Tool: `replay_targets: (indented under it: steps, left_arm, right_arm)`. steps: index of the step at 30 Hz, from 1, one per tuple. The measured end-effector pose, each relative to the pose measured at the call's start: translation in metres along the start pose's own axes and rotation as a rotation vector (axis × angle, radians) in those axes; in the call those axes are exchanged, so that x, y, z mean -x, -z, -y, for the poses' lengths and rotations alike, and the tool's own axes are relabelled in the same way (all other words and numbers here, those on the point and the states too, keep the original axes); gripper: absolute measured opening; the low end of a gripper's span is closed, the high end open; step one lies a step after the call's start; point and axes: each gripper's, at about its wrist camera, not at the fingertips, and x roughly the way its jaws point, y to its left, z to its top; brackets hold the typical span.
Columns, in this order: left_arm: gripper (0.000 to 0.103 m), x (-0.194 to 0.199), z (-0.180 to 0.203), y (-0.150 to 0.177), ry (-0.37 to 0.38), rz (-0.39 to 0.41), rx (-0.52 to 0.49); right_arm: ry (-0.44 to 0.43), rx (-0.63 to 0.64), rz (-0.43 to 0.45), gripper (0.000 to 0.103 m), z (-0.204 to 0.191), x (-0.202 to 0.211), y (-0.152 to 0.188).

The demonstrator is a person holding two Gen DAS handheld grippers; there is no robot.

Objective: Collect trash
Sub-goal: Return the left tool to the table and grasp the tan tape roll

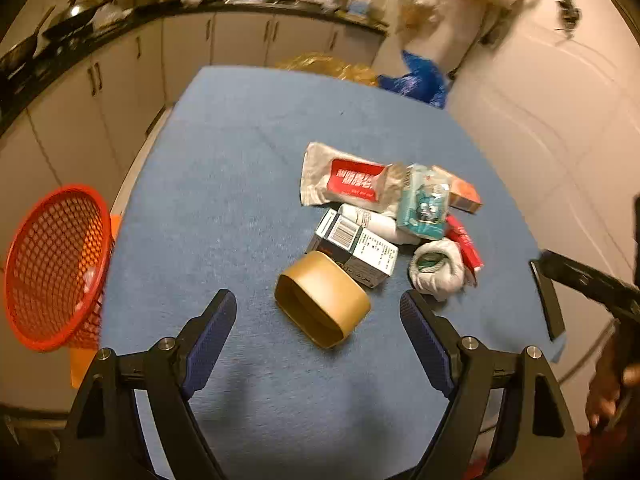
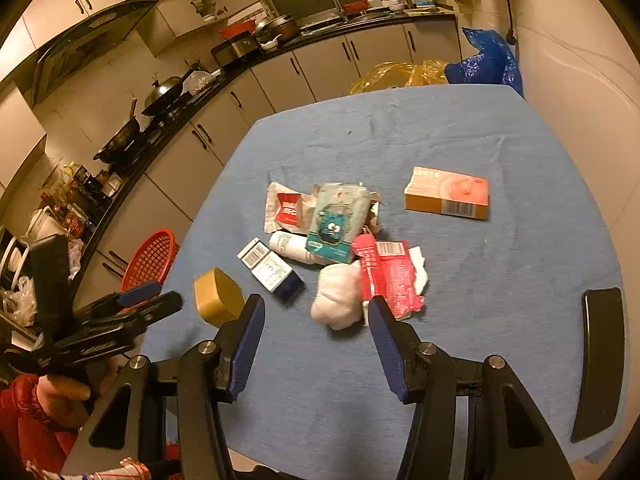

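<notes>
A heap of trash lies mid-table on the blue cloth [image 1: 240, 160]: a brown paper cup [image 1: 322, 304] on its side, a white-and-blue barcode box [image 1: 356, 250], a red-labelled white wrapper [image 1: 348, 180], a teal packet [image 1: 424, 204], a red wrapper [image 2: 388, 276] and a white crumpled wad [image 2: 336, 300]. An orange box [image 2: 448, 194] sits apart to the right. My left gripper [image 1: 317, 295] is open just short of the cup, touching nothing. My right gripper [image 2: 315, 301] is open over the wad, its pads clear of it. A red mesh basket [image 1: 56, 268] stands off the table's left edge.
A black flat slab [image 2: 600, 360] lies near the table's right front corner. Beyond the far edge are a blue plastic bag [image 2: 488, 60] and a yellow bag [image 2: 400, 74]. A kitchen counter [image 2: 168, 120] with pans runs along the left.
</notes>
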Motion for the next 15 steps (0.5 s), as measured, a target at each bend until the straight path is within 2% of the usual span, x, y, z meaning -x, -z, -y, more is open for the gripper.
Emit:
replay_targets:
  steps: [3,7,11,13,14,15]
  left_arm:
    - [0.083,-0.016,0.004,-0.006,-0.067,-0.044,0.043]
    - [0.083,-0.038,0.016,-0.014,-0.167,-0.084,0.01]
    - [0.081,-0.052,0.021,-0.012,-0.217,-0.126,-0.024]
    - [0.073,-0.053,0.019,-0.01,-0.216,-0.118,-0.031]
    - [0.063,-0.054,0.017,-0.009,-0.212,-0.122,-0.032]
    - [0.05,-0.055,0.014,-0.009,-0.211,-0.127,-0.03]
  right_arm:
    - [-0.001,-0.005,-0.002,0.058,0.007,0.003,-0.001]
    - [-0.007,0.001,-0.01,0.058,0.015,0.004,-0.002]
    - [-0.024,0.012,-0.027,0.058,0.016,0.0,-0.002]
    - [-0.042,0.024,-0.038,0.058,0.014,-0.004,-0.002]
    - [-0.05,0.034,-0.046,0.058,0.011,-0.006,-0.002]
    - [-0.057,0.045,-0.057,0.058,0.008,-0.01,-0.002]
